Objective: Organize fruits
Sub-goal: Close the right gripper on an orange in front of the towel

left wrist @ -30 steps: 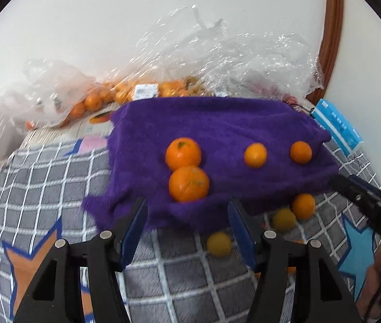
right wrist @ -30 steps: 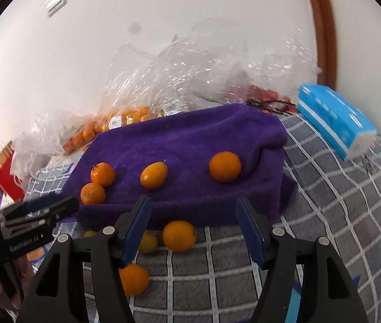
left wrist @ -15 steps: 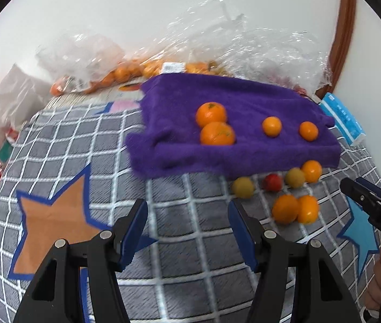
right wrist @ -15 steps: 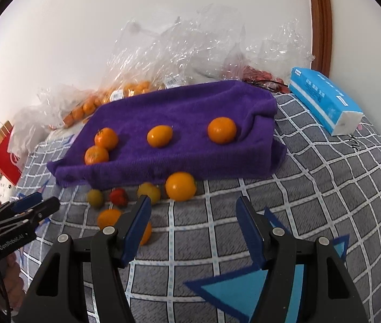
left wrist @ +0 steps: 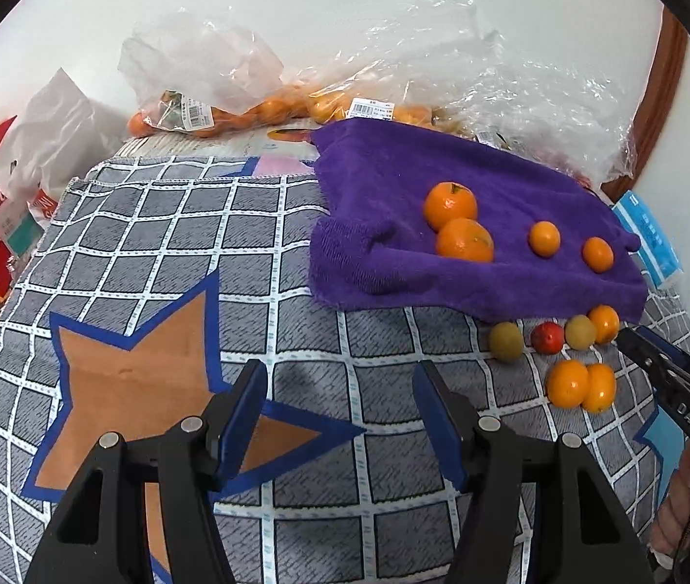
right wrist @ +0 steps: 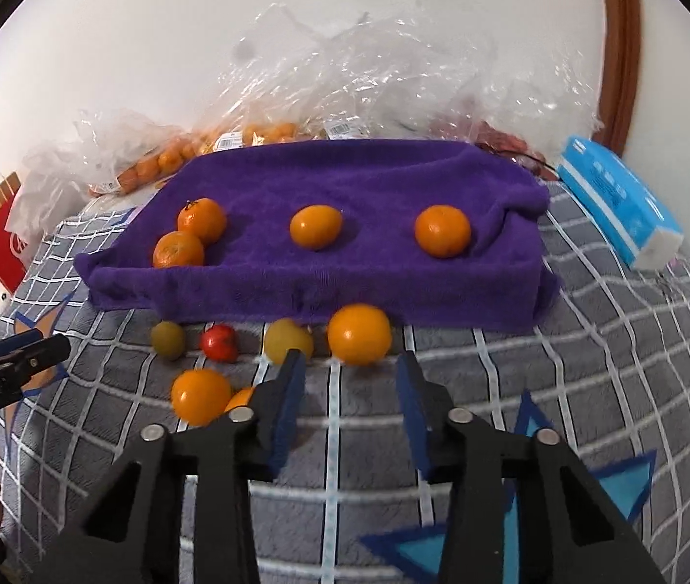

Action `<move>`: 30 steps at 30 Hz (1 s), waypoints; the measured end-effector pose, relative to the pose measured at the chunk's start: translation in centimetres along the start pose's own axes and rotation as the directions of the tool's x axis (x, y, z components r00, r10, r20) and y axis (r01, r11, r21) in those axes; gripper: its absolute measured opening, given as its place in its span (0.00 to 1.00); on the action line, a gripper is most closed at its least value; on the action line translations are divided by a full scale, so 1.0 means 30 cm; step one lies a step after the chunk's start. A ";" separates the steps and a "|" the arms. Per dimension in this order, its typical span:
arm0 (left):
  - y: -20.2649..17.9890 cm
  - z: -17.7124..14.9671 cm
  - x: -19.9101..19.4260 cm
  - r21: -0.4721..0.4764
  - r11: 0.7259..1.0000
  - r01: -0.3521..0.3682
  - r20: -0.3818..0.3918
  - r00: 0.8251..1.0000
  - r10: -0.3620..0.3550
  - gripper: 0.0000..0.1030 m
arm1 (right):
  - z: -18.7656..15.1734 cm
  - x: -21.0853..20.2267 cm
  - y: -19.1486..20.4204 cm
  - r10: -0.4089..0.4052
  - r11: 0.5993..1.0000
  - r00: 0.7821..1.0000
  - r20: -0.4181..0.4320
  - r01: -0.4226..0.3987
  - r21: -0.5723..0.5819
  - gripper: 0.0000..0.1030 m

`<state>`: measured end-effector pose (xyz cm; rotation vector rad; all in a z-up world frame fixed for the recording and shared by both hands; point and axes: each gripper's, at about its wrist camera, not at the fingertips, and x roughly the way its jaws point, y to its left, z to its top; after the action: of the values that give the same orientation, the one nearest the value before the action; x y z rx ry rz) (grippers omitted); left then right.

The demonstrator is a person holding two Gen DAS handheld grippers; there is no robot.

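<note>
My right hand-held gripper (right wrist: 348, 370) is closing with nothing between its jaws yet; the big orange (right wrist: 359, 334) sits just beyond the tips, at the towel's (right wrist: 345, 287) front edge; my left hand-held gripper (left wrist: 340, 389) hangs released and empty over the checked cloth (left wrist: 159, 253), well apart from any fruit.

Risks, as I judge them: the right jaws are narrowing ahead of the orange, so they may nudge it and send it rolling into the yellow-green fruit (right wrist: 287, 339) just beside it; round fruit on soft cloth rolls easily; the pair of oranges (right wrist: 200, 396) partly behind the left finger could be knocked too.

Count: four oranges on the towel, two touching at its left end (right wrist: 189, 238), two singles (right wrist: 315, 226) (right wrist: 442, 231); below the towel six loose fruits: three oranges, two yellow-green, one red (right wrist: 218, 342); bagged oranges (right wrist: 159, 165) at the back I cannot count.
</note>
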<state>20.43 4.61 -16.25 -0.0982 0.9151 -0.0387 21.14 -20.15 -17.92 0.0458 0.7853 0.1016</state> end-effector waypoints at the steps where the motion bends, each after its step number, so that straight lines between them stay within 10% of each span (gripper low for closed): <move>1: 0.000 0.006 0.008 -0.004 1.000 0.004 -0.003 1.000 -0.004 0.58 | 0.008 0.012 -0.002 -0.002 1.000 1.000 -0.002 0.002 -0.004 0.34; 30: -0.085 -0.016 0.100 0.088 0.996 0.022 0.000 1.000 -0.022 0.64 | 0.016 0.136 -0.038 0.011 1.000 0.997 -0.073 -0.009 0.026 0.34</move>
<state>21.90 1.81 -18.66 -0.0264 0.9101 -0.0996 24.43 -20.86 -20.55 0.0706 0.8597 0.1036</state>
